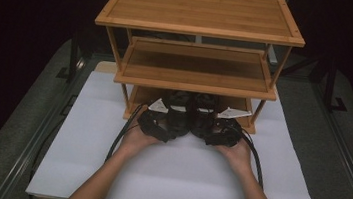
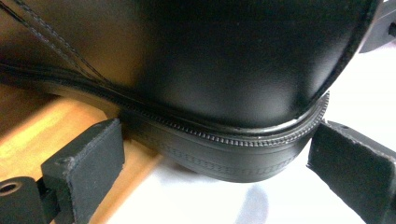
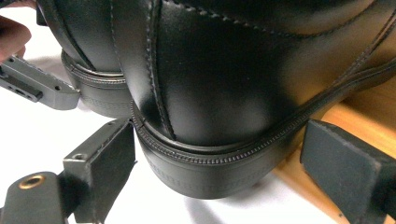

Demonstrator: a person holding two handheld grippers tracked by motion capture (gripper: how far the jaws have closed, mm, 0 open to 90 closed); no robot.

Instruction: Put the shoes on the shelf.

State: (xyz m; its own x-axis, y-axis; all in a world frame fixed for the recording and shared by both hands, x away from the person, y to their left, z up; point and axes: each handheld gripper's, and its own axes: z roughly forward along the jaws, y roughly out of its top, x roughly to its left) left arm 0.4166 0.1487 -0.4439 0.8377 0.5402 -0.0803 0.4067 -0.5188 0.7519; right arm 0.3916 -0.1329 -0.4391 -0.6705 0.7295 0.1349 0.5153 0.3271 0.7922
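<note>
Two black leather shoes stand side by side on the bottom shelf (image 1: 140, 95) of a bamboo rack, heels towards me. The left shoe (image 1: 179, 109) has its heel (image 2: 224, 93) between the jaws of my left gripper (image 1: 175, 128) (image 2: 217, 156). One pad (image 2: 93, 154) sits close beside the sole, the other pad (image 2: 350, 158) at its far side. My right gripper (image 1: 204, 132) (image 3: 224, 161) straddles the heel (image 3: 210, 107) of the right shoe (image 1: 204, 112) the same way, with a slim gap at its right pad (image 3: 345, 163). Both grippers are open around the heels.
The three-tier bamboo rack (image 1: 202, 12) stands at the back of a white board (image 1: 87, 160) on the table. Its middle shelf (image 1: 196, 66) overhangs the shoes. The left shoe's heel (image 3: 95, 88) and a grey jaw of the left gripper (image 3: 37, 86) lie close beside the right one. Cables trail from both grippers.
</note>
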